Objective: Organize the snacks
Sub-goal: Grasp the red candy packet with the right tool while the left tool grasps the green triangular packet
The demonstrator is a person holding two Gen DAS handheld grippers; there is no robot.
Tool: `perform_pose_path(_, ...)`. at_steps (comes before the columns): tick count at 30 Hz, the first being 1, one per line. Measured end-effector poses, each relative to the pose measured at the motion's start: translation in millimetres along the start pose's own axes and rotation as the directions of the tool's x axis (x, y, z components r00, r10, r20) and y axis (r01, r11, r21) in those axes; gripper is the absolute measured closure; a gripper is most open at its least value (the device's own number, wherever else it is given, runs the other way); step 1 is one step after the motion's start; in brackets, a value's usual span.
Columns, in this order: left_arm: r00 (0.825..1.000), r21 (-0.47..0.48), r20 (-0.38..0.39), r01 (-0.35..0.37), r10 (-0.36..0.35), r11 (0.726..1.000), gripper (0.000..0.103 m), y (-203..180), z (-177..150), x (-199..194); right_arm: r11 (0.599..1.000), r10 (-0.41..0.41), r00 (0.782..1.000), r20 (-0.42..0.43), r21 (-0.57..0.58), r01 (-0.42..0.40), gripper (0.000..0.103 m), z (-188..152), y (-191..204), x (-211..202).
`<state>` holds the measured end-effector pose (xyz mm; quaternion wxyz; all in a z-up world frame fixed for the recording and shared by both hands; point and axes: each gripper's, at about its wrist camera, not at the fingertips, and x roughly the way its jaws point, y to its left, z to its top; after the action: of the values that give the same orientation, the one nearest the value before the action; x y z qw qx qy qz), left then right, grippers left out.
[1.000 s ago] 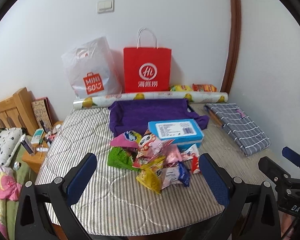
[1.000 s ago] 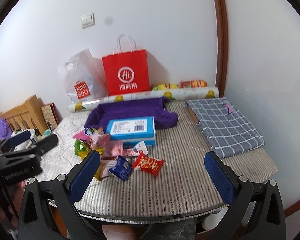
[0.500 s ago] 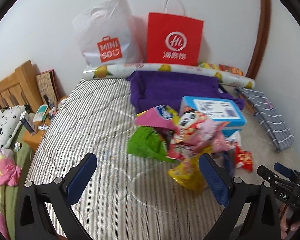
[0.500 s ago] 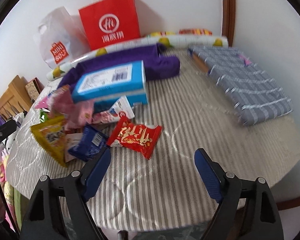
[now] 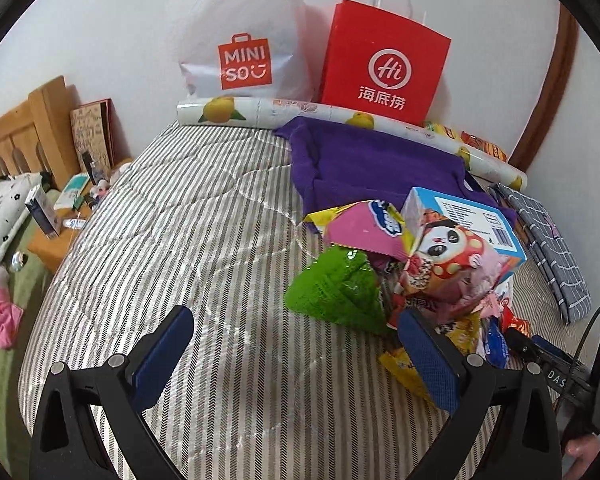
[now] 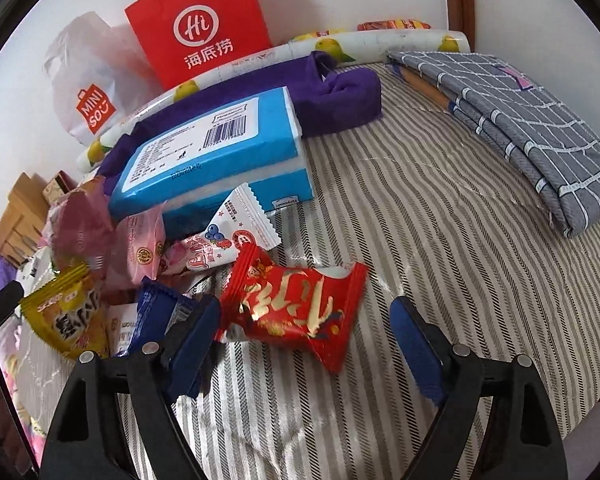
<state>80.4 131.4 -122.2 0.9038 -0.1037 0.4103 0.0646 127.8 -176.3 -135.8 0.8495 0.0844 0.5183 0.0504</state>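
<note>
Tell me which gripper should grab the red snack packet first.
Right. The right gripper is open with the red snack packet lying between its fingers on the striped tabletop. The left gripper is open over bare cloth, beside the green packet.

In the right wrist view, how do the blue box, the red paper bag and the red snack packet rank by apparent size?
1. Blue box, largest.
2. Red paper bag.
3. Red snack packet, smallest, though nearness to the camera enlarges it, so true sizes stay unsure.
</note>
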Motion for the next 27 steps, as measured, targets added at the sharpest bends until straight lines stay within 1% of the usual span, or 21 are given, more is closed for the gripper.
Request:
perform_pose_path(4, 0.999, -0.005, -0.002, 0.036, -0.036, 0.999, 0.001, 3.7, -1.5, 2.5, 0.997, -0.058, 0.998, 0.016, -0.042, 0.059, 0.018, -2.8, 8.4, 3.2)
perform_pose_path(7, 0.998, -0.003, -0.013, 0.054, -0.054, 0.999, 0.001, 1.7, -0.9, 8.5, 0.994, -0.095, 0.995, 0.028, -0.054, 0.097, 0.023, -0.2, 13.0, 7.7)
perform_pose_path(9, 0.999, 0.006, -0.023, 0.048, -0.048, 0.999, 0.001, -1.1, 0.4, 14.8, 0.986, -0.139, 0.990, 0.039, -0.087, 0.142, 0.035, 0.6, 16.5, 10.3)
perform_pose_path(10, 0.999, 0.008, -0.024, 0.046, -0.045, 0.999, 0.001, -1.7, 1.4, 16.8, 0.983, -0.146, 0.988, 0.046, -0.108, 0.150, 0.036, 0.1, 18.1, 10.7)
perform_pose_path(13, 0.998, 0.019, -0.026, 0.049, -0.049, 0.999, 0.001, -3.2, 4.9, 22.6, 0.984, -0.119, 0.992, 0.049, -0.127, 0.125, 0.046, -0.1, 12.9, 8.4)
perform_pose_path(14, 0.999, 0.026, -0.029, 0.044, -0.044, 0.999, 0.001, -4.3, 6.3, 25.3, 0.986, -0.108, 0.993, 0.045, -0.126, 0.113, 0.051, 1.0, 8.6, 6.9)
perform_pose_path(15, 0.999, 0.036, -0.030, 0.039, -0.038, 0.999, 0.002, -5.9, 7.5, 28.0, 0.988, -0.096, 0.995, 0.041, -0.120, 0.100, 0.057, 2.0, 3.9, 5.5)
perform_pose_path(17, 0.999, 0.055, -0.033, 0.038, -0.036, 0.998, 0.002, -9.7, 10.0, 34.0, 0.991, -0.093, 0.995, 0.039, -0.093, 0.096, 0.063, 4.7, -8.7, 3.0)
perform_pose_path(20, 0.998, 0.059, -0.046, 0.045, -0.042, 0.997, 0.004, -14.2, 13.3, 45.5, 0.994, -0.088, 0.995, 0.051, -0.067, 0.091, 0.063, 9.7, -22.8, 5.7)
perform_pose_path(24, 0.993, 0.024, -0.066, 0.101, -0.099, 0.995, 0.004, -12.7, 14.5, 58.3, 0.988, -0.091, 0.994, 0.064, -0.116, 0.098, 0.063, 12.2, -21.9, 8.4)
perform_pose_path(27, 0.989, -0.001, -0.065, 0.136, -0.136, 0.991, 0.008, -7.9, 13.1, 63.8, 0.980, -0.103, 0.991, 0.091, -0.163, 0.117, 0.063, 7.5, -17.8, 8.6)
